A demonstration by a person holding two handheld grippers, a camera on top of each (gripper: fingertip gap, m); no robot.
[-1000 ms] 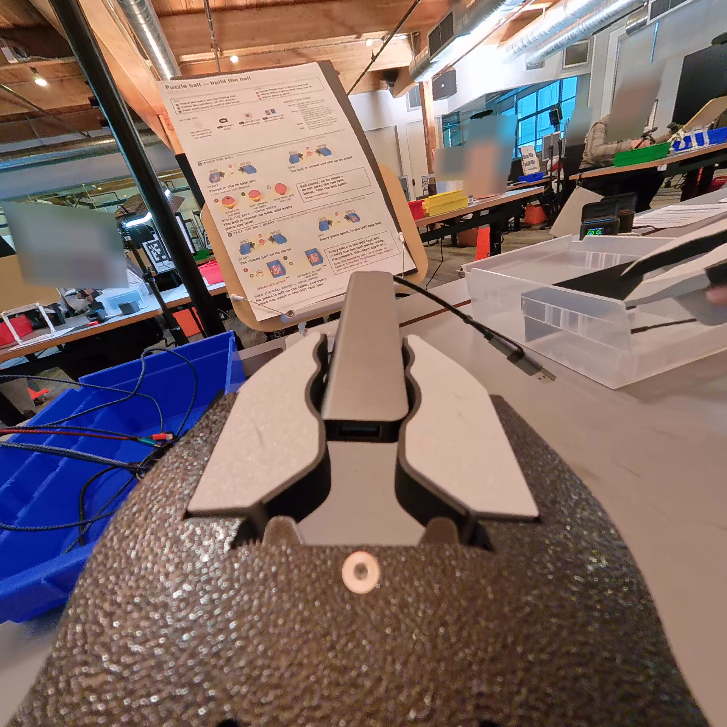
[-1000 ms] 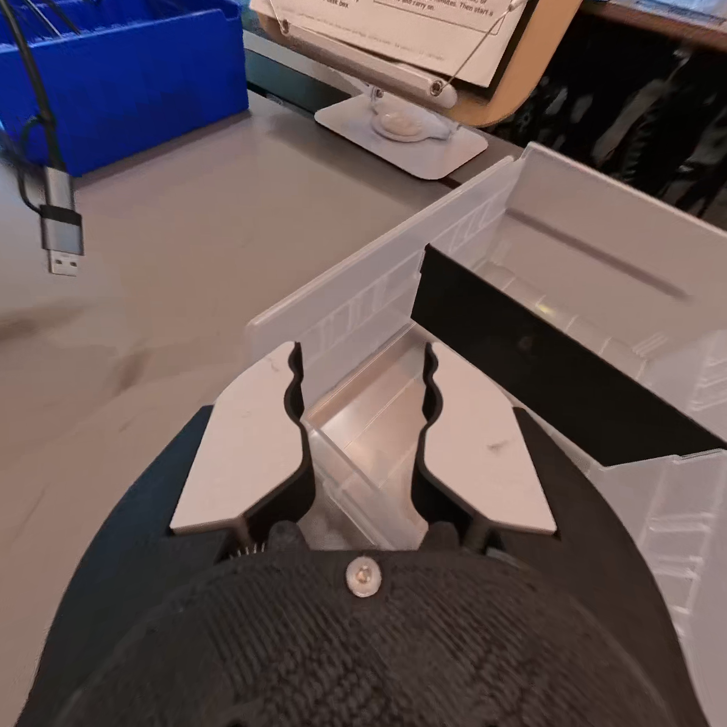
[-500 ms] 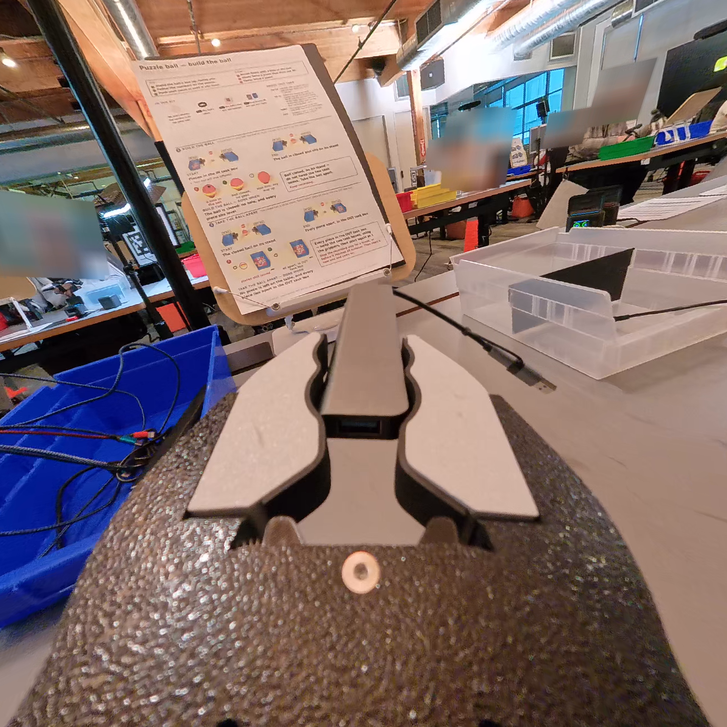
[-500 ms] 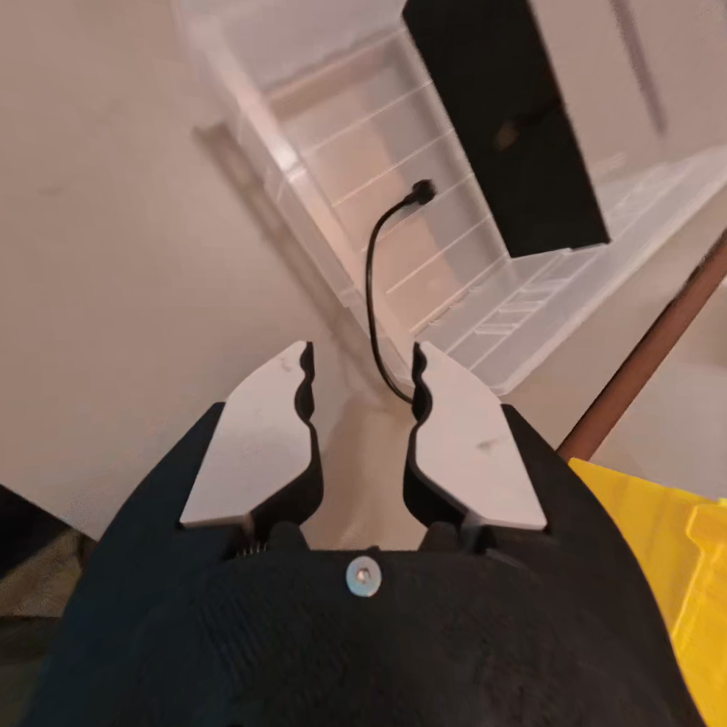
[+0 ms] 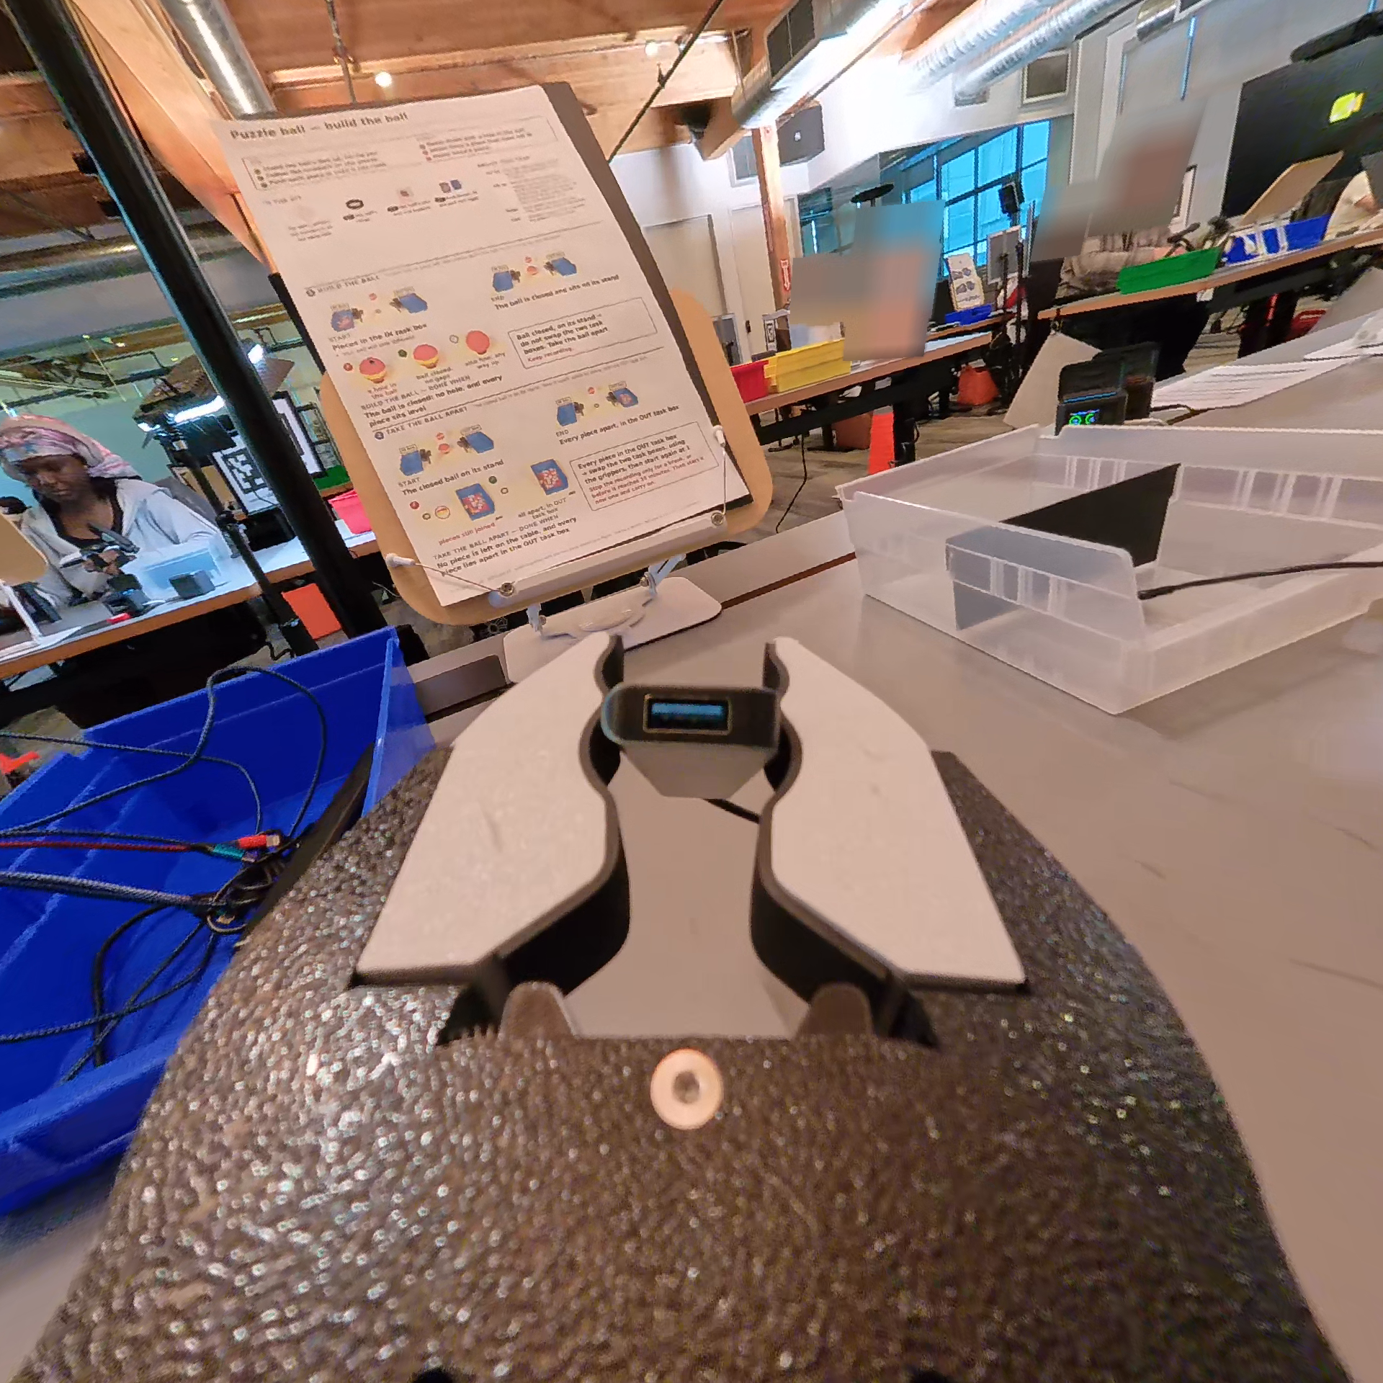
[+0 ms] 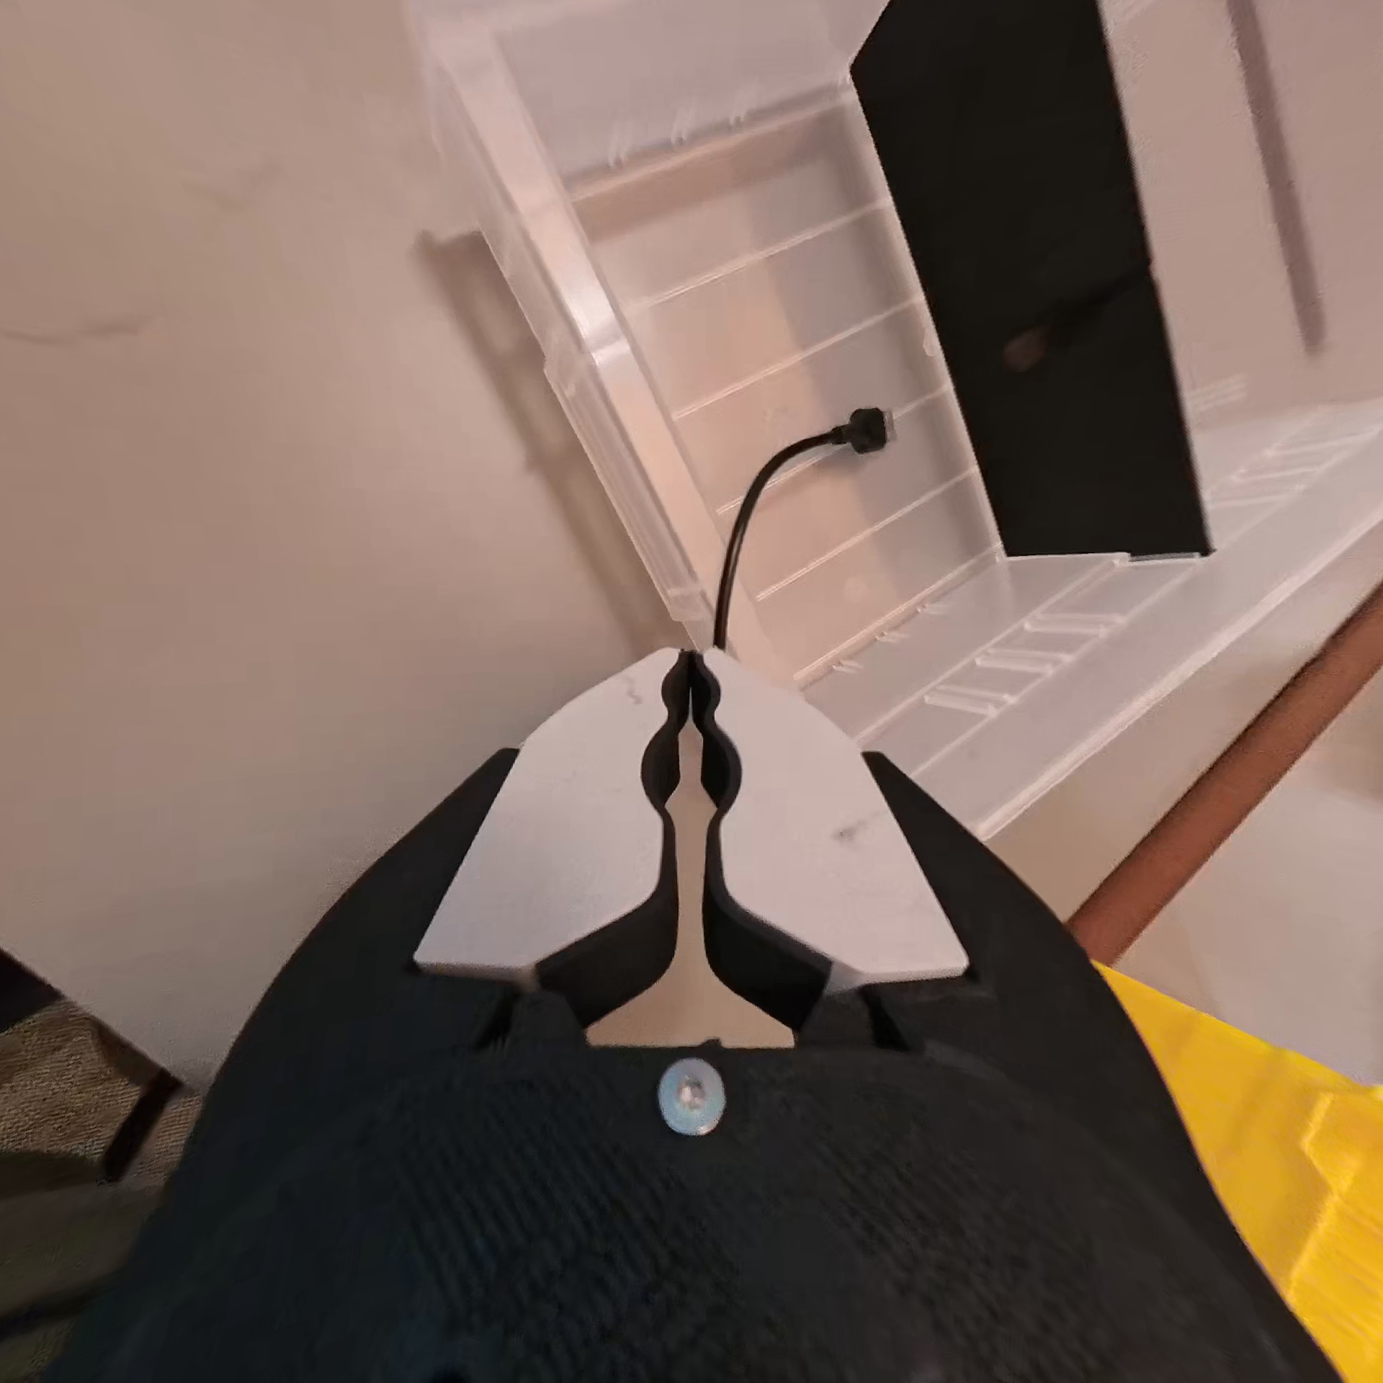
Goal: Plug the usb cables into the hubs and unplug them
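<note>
Tipped up since half a second back: the grey hub (image 5: 687,737), flat before, now with its blue port facing the camera, and the left gripper (image 5: 692,688) spread wider around it. Hard to tell if the fingers are really squeezing the hub or just sitting beside it; can't say for sure. Over on the other side, closed up since then: the right gripper (image 6: 688,662), open before, now pinched tight on the thin black cable (image 6: 748,524). Plug end of that cable at about 1 o'clock from the tips, lying inside the clear plastic bin (image 6: 569,224), next to a black divider (image 6: 1033,262).

Probably means this: cable caught, hub port turned ready, next job likely lifting the plug out and bringing it over to the port. Nothing plugged in yet.

All on a smooth pale grey table (image 5: 1122,861). Blue bin (image 5: 187,786) full of tangled wires at 9 o'clock. Paper sheet on a stand (image 5: 479,337) at 12 o'clock. Big busy workshop behind, with long tables, wood beams and shiny pipes up high, and a person working far off at the left
</note>
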